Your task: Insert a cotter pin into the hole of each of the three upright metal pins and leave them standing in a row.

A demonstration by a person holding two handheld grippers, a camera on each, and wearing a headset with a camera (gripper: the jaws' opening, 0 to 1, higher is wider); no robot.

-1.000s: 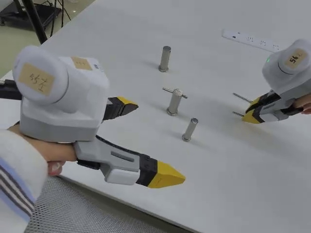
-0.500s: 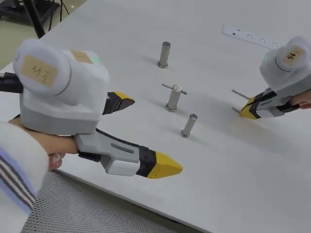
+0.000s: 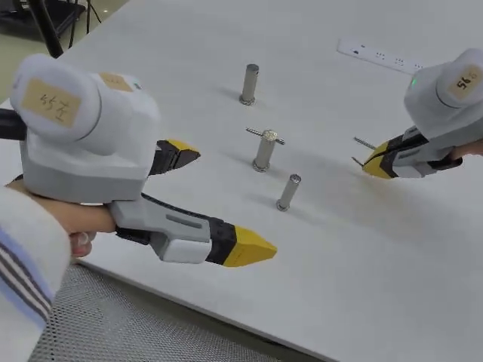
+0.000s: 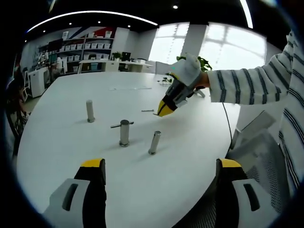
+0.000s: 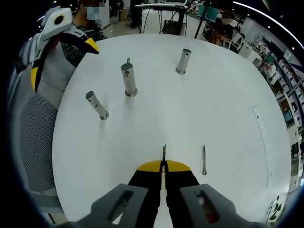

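White bench (image 3: pixel 362 256), matte; power strip (image 3: pixel 373 56) near its far edge. Room behind: shelves (image 4: pixel 90 40), bright windows (image 4: pixel 223 47).

Far pin (image 3: pixel 249 84), middle pin (image 3: pixel 263 154) and near pin (image 3: pixel 287 192) stand in a row. The middle pin carries a cotter pin (image 3: pixel 264 135) crosswise near its top.

Right tongs (image 5: pixel 164 164) are closed on a second cotter pin (image 5: pixel 164 153), its rear end hidden between the jaws. A loose cotter pin (image 5: pixel 204 159) lies just beside.

Left tongs (image 4: pixel 160 164) gape wide, empty.

Holes in the far and near pins are too small to make out.

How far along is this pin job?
One done: the middle post carries a cotter. In hand: the right gripper is shut on a second cotter; a third cotter lies on the table. To do: the far post and near post are empty.
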